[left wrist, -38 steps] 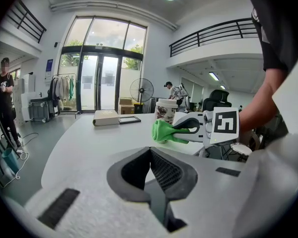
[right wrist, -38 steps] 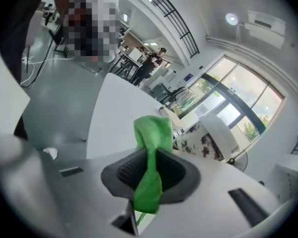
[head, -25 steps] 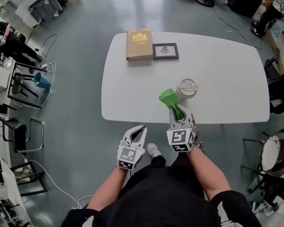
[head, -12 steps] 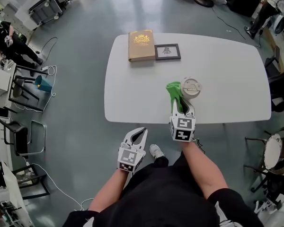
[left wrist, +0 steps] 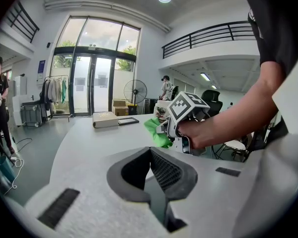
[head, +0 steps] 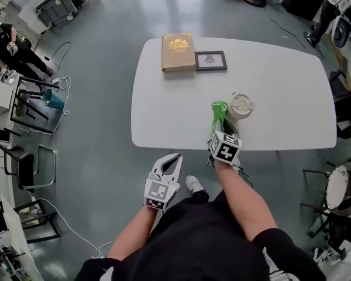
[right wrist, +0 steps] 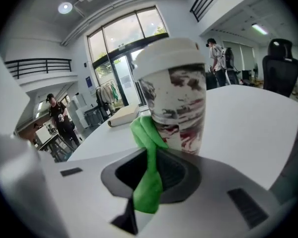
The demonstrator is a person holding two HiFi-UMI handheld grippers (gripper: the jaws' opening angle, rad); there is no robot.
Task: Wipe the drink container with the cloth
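A white lidded paper cup (head: 241, 106) with dark and red smears (right wrist: 176, 103) stands on the white oval table (head: 281, 81) near its front edge. My right gripper (head: 220, 127) is shut on a green cloth (head: 218, 111), whose bunched end presses against the cup's left side (right wrist: 145, 130). The cloth hangs down between the jaws in the right gripper view. My left gripper (head: 169, 167) hangs below the table's front edge, off the table, with its jaws together and nothing in them (left wrist: 156, 182). The green cloth (left wrist: 158, 131) and the right hand show in the left gripper view.
A tan book (head: 178, 44) and a small black-framed picture (head: 210, 60) lie at the table's far left. Chairs (head: 32, 168) stand at the left, a round stool (head: 339, 193) at the right. People stand at the room's edges.
My right gripper has carried the green cloth forward and rightward, from beside the cup to pressing against its left side. The left gripper has barely moved.
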